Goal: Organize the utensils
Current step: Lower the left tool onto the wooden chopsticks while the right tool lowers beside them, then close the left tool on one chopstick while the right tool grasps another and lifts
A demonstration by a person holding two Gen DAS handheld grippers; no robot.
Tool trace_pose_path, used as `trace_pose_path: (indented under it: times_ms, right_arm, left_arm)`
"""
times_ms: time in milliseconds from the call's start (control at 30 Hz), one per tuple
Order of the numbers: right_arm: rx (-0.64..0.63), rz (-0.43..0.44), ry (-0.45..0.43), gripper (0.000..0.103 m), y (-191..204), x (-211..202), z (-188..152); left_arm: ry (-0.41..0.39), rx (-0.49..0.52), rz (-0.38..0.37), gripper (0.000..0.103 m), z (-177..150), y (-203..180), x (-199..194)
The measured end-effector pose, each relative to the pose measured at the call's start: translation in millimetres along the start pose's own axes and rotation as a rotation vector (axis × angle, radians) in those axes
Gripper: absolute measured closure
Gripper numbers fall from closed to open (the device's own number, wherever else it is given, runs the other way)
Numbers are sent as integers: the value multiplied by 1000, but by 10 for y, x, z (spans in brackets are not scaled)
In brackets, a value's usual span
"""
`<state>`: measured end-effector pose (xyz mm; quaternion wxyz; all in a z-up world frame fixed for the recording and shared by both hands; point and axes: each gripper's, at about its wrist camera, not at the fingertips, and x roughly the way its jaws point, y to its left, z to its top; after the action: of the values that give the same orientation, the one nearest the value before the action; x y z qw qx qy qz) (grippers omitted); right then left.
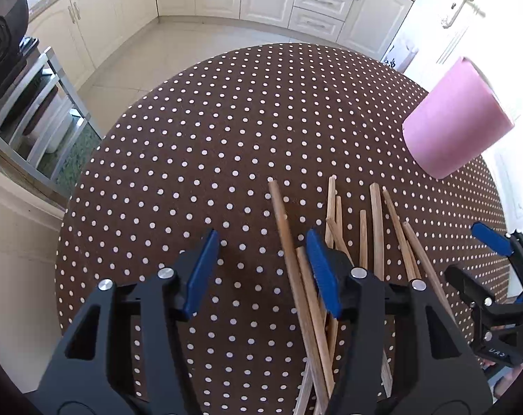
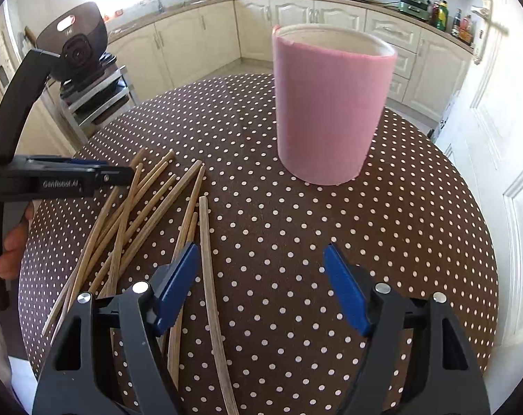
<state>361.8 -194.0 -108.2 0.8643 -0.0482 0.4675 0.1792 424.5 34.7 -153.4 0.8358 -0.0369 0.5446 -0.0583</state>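
Several wooden chopsticks [image 1: 377,228] lie in a loose pile on the brown polka-dot table [image 1: 209,138]; they also show in the right wrist view [image 2: 150,207]. A pink cylindrical holder [image 2: 330,110] stands upright beyond them, also seen at the right in the left wrist view [image 1: 458,121]. My left gripper [image 1: 261,273] is open and empty, its right finger over the pile's left side. My right gripper [image 2: 261,287] is open and empty, just right of the pile, with one chopstick [image 2: 209,276] lying between its fingers. The right gripper also shows in the left wrist view [image 1: 486,252].
The table edge curves round on all sides. Cream kitchen cabinets [image 2: 192,34] line the back. A metal rack with a dark appliance [image 2: 81,45] stands left of the table. A white door [image 2: 496,103] is at the right.
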Motion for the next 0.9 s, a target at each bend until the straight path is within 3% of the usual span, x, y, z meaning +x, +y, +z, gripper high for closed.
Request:
trace_pose_path:
  times_ms: [167,367,433,500,667,733,800,900]
  right_arm:
    - [-10,27,21,32,46,78,112]
    - [-43,24,84,34,204,232,205]
    - [-59,19,106,40,242,277,241]
    - [-70,23,138,45,299,342,286]
    - [-121,-5,187,63,396,431,390]
    - [-135,-14,195,86,450,462,424]
    - [-144,-12,202,98,511,500,449]
    - [-136,-16,189,98,573,498,461]
  left_arm:
    - [3,-17,-24,57,48,57,-17]
    - [5,-8,23,70,97,58,51]
    - [2,-1,32,85,92,31,54]
    - [3,1,23,92,91,13,62]
    - [-7,-19,-28,97,72,45,7]
    - [-30,-12,-22,98,55,39,-76]
    - [-43,-10,-40,98,46,4,-176]
    - [-72,10,-48,98,6,-57,-374]
